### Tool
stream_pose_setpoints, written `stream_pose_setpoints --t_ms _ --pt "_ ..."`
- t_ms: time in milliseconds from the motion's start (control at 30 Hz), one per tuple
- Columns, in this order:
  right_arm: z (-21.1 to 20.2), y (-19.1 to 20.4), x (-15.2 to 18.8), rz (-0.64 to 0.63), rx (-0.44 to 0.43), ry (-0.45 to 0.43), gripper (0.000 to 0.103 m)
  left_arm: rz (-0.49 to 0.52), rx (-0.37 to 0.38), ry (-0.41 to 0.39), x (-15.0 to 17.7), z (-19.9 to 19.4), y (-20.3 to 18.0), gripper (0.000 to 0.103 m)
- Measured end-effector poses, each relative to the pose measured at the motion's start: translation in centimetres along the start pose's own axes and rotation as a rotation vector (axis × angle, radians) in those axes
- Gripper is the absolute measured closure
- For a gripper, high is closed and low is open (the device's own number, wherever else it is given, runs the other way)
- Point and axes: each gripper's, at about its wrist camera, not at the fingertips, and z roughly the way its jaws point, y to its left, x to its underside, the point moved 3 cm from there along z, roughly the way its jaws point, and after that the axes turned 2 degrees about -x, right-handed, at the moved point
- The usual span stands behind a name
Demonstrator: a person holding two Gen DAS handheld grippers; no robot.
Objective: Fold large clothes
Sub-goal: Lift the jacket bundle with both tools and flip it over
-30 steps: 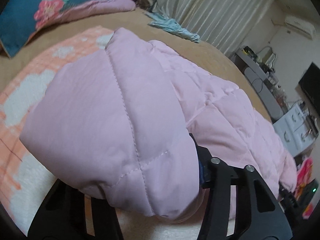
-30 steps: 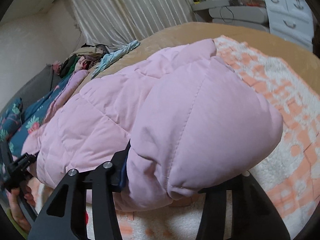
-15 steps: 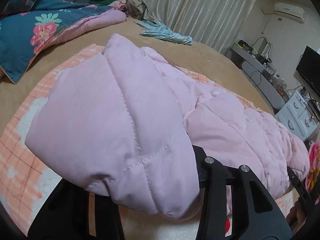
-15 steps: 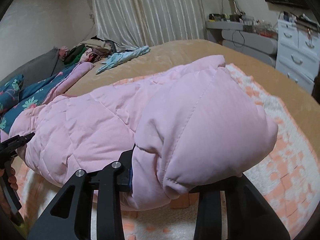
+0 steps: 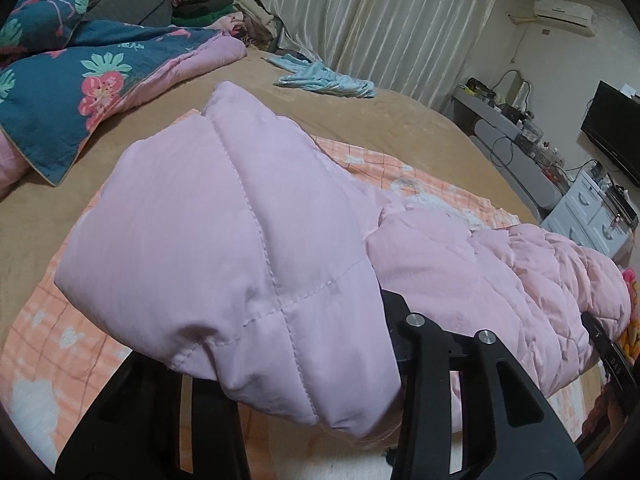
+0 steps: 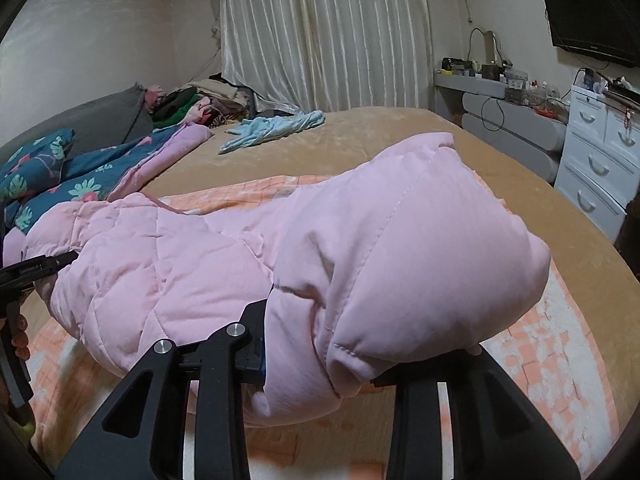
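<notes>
A tan bed (image 6: 400, 140) carries an orange checked blanket (image 5: 60, 332), a dark blue floral quilt (image 5: 60, 92) and a light blue garment (image 6: 276, 128). Pale curtains (image 6: 320, 32) hang behind; white drawers (image 6: 596, 160) stand below a wall television (image 6: 588, 16).

Jacket (image 5: 248, 248) above blanket (image 5: 60, 340) at bed's (image 5: 400, 120) near edge; quilt (image 5: 60, 100) along left edge; cloth (image 5: 324, 80) by far edge.

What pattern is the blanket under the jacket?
Orange-and-white check blanket, clearest in the right wrist view.
</notes>
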Motion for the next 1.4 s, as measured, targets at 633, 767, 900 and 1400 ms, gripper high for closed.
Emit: stream_pose_setpoints --t_ms 633,767,900,1400 --pt "-4.5 1.9 3.0 -0.003 -0.01 0.029 0.072 -0.005 -0.003 0.028 3.1 -3.4 2.0 0.071" --pt "-5.0 1.9 3.4 -0.002 -0.011 0.031 0.072 -0.006 0.001 0.031 3.5 -3.9 2.3 0.071" --pt "-5.5 2.1 3.9 -0.001 -0.014 0.032 0.072 -0.006 0.006 0.029 3.8 -4.4 2.6 0.071" --pt "-7.8 1.9 7.9 0.034 -0.027 0.051 0.072 0.022 0.005 0.033 7.3 -6.3 3.3 0.07"
